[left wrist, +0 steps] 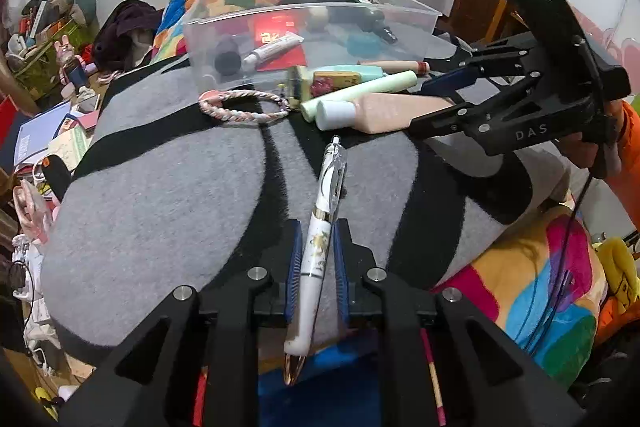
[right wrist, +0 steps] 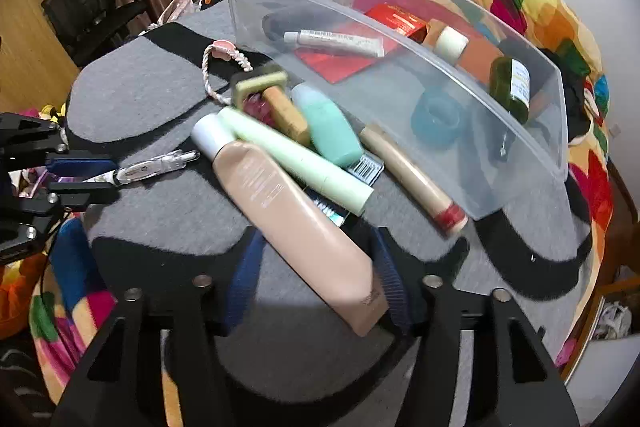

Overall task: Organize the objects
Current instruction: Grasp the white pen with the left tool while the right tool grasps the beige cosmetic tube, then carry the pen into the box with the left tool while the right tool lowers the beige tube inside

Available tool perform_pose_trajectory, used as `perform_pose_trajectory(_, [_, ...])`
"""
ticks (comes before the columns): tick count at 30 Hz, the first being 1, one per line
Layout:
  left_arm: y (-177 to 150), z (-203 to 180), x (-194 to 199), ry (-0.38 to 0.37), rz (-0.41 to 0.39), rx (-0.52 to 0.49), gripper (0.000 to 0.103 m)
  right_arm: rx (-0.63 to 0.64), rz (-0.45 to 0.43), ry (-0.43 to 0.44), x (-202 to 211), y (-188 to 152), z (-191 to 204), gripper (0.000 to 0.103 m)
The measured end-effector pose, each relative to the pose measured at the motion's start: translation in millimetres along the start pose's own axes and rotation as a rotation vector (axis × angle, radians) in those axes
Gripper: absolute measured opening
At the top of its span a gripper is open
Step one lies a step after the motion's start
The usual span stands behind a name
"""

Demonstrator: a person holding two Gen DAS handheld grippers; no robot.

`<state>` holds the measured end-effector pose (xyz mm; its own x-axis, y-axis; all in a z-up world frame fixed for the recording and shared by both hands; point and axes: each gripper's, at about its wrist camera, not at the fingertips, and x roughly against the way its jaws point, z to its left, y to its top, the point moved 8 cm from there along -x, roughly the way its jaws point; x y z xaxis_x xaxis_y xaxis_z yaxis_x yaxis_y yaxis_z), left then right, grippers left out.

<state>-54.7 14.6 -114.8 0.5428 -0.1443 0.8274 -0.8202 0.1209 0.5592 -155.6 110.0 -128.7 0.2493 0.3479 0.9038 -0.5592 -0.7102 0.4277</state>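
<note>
Nearest the left wrist camera, the left gripper (left wrist: 314, 267) has its blue pads set on both sides of the white pen (left wrist: 316, 255); the pads look pressed to the barrel, so it is judged clenched on the pen, which lies along the grey and black blanket (left wrist: 160, 207) near its near edge. The right gripper (right wrist: 316, 275) straddles the crimped tail of the peach tube (right wrist: 296, 223); one pad seems to touch it while a gap shows on the other side, so the jaws are judged released, not yet gripping. Step in hand, by judgement: picking up loose items for the clear bin (right wrist: 520, 131) at the far edge of the blanket. Next move calls for lifting the pen clear and carrying it over the bin's near wall, and for closing the right jaws on the tube. Obstructions: the tube lies against a pale green tube (right wrist: 300, 159), with a mint bottle (right wrist: 330, 131), a tan stick (right wrist: 412, 175) and a wooden-handled brush (right wrist: 272, 99) crowded just beyond, all close to the bin wall. A braided cord loop (left wrist: 244, 105) lies further left. The bin already holds a small white tube (right wrist: 334, 41), a red box (right wrist: 400, 19) and a dark green bottle (right wrist: 512, 87).
</note>
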Motion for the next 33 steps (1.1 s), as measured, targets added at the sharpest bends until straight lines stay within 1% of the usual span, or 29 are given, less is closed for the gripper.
perform_pose_trajectory(1, [0.4, -1.2, -0.4, 0.001, -0.004, -0.004, 0.016, -0.001, 0.000, 0.001, 1.8, -2.8, 1.5, 0.041])
perform_pose_trajectory(7, [3.1, 0.5, -2.6, -0.009, -0.016, 0.012, 0.017, -0.047, 0.001, -0.006, 19.1, -33.5, 6.1, 0.033])
perform_pose_trajectory(12, [7.3, 3.5, -5.5, 0.004, -0.023, 0.036, 0.015, -0.109, 0.018, 0.005, 35.3, -63.9, -1.0, 0.031])
perform_pose_trajectory(15, [11.5, 7.3, -8.4, 0.009, -0.027, 0.061, 0.014, -0.119, 0.014, 0.003, 40.2, -69.0, -3.2, 0.032])
perform_pose_trajectory(17, [14.7, 9.0, -11.3, 0.005, -0.029, 0.074, 0.014, -0.107, -0.003, -0.001, 40.5, -64.0, 1.1, 0.036])
perform_pose_trajectory(18, [16.1, 8.7, -12.4, 0.002, -0.031, 0.070, 0.014, -0.098, -0.015, -0.005, 39.6, -59.2, 4.3, 0.043])
perform_pose_trajectory(19, [17.4, 8.6, -13.5, 0.004, -0.031, 0.065, 0.014, -0.088, -0.032, -0.010, 38.2, -52.5, 7.9, 0.048])
perform_pose_trajectory(21, [19.5, 7.1, -15.3, 0.009, -0.033, 0.054, 0.014, -0.077, -0.051, -0.027, 32.4, -39.1, 13.8, 0.048])
perform_pose_trajectory(24, [22.4, 6.0, -18.1, 0.017, -0.032, 0.037, 0.014, -0.079, -0.052, -0.052, 18.1, -20.9, 18.6, 0.048])
perform_pose_trajectory(26, [25.3, 5.5, -20.8, 0.012, -0.033, 0.034, 0.014, -0.084, -0.046, -0.062, 8.1, -13.5, 20.0, 0.048])
perform_pose_trajectory(27, [26.7, 5.3, -22.3, 0.008, -0.035, 0.035, 0.014, -0.096, -0.060, -0.061, 5.9, -9.6, 19.3, 0.047])
perform_pose_trajectory(29, [29.5, 6.0, -24.3, 0.003, -0.036, 0.040, 0.014, -0.133, -0.067, -0.042, 3.9, -6.1, 17.2, 0.033])
perform_pose_trajectory(30, [30.7, 6.2, -24.7, -0.001, -0.034, 0.044, 0.012, -0.155, -0.071, -0.035, 4.8, -5.6, 15.8, 0.031])
perform_pose_trajectory(33, [33.7, 7.2, -22.4, -0.022, -0.035, 0.067, 0.010, -0.188, -0.081, -0.048, 8.8, -8.1, 14.5, 0.031])
